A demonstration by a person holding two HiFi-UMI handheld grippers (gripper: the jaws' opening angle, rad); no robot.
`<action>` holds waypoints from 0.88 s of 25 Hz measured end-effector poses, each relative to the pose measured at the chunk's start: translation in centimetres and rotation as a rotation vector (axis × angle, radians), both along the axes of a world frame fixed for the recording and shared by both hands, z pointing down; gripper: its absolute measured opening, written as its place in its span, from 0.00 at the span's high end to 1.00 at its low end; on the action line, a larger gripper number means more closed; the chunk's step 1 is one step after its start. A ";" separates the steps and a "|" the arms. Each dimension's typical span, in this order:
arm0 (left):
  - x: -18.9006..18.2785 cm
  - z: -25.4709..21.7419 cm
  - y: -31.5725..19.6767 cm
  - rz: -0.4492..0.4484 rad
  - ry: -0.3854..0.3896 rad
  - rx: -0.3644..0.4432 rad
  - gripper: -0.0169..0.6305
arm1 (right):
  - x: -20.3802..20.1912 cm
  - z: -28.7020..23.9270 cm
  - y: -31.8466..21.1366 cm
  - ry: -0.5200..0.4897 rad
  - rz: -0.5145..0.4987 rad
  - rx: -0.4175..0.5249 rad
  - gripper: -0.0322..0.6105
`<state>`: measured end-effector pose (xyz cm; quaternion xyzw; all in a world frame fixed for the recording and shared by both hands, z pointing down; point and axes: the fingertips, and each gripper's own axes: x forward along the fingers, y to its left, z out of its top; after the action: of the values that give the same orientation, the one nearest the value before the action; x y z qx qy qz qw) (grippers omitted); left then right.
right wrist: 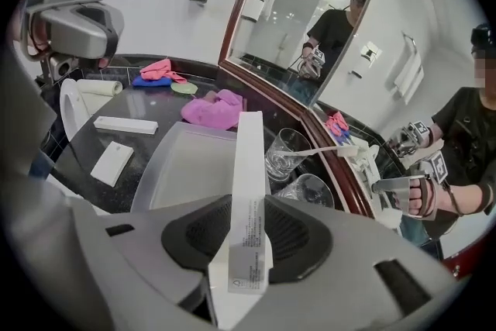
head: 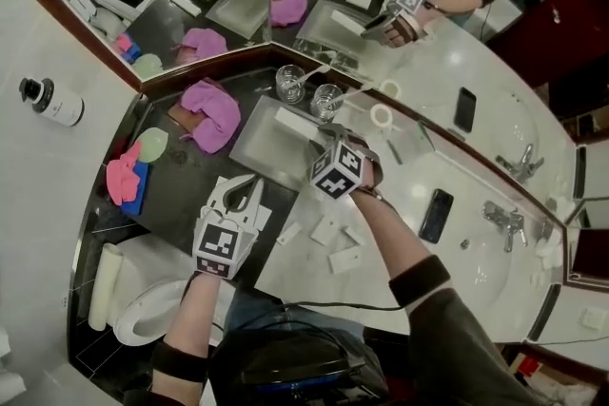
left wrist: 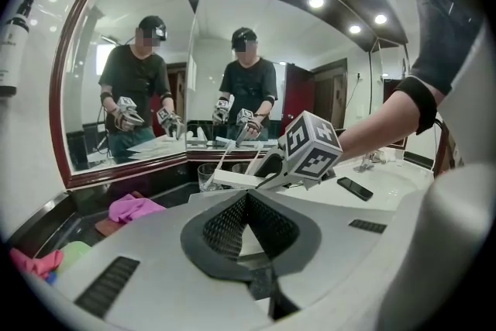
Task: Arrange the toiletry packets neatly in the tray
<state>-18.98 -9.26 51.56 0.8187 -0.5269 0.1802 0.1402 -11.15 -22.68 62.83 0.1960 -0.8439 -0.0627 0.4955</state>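
Right gripper (head: 322, 144) clamps a long packet (right wrist: 250, 167) over the tray (head: 255, 145) by the counter's back edge; left gripper (left wrist: 246, 199) is closed, empty.

Bathroom, as I see it from my end. Walls (head: 38, 204): white and glossy, with one pump bottle (head: 52, 102) mounted on them. Mirror (left wrist: 132, 43): two angled panels meeting at the corner, in a dark red-brown wood frame (head: 205, 65). Counter: black stone section (head: 186, 195) in the corner, joined at its right edge to a white vanity top (head: 409, 176) with sunken basin (head: 485, 276) and chrome tap (head: 501, 222). Toilet (head: 143, 309): white, below the black section's front left edge. Light: ceiling spots (left wrist: 315, 1), all lit.
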 end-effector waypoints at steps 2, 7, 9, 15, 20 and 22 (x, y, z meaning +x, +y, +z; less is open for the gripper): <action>-0.5 0.4 -0.3 -0.011 0.002 -0.007 0.97 | -1.0 0.9 -0.5 0.007 -0.006 -0.021 0.73; -1.8 0.9 -0.2 -0.035 0.006 -0.015 0.97 | -2.4 3.0 -1.2 0.049 -0.019 -0.057 0.73; -2.3 1.1 0.0 -0.046 0.007 -0.021 0.97 | -2.7 3.7 -1.4 0.062 -0.020 -0.068 0.73; -3.5 1.8 0.8 -0.071 0.004 -0.036 0.97 | -2.7 5.3 -1.6 0.093 -0.025 -0.083 0.73; -4.1 2.2 1.1 -0.084 0.008 -0.042 0.97 | -2.6 5.9 -1.9 0.109 -0.030 -0.071 0.71; -4.1 2.2 1.1 -0.086 0.007 -0.043 0.97 | -2.5 6.0 -2.1 0.111 -0.021 -0.050 0.70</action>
<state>-23.06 -8.13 53.79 0.7927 -0.5571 0.1822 0.1673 -13.66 -24.82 68.82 0.1708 -0.8186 -0.0573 0.5454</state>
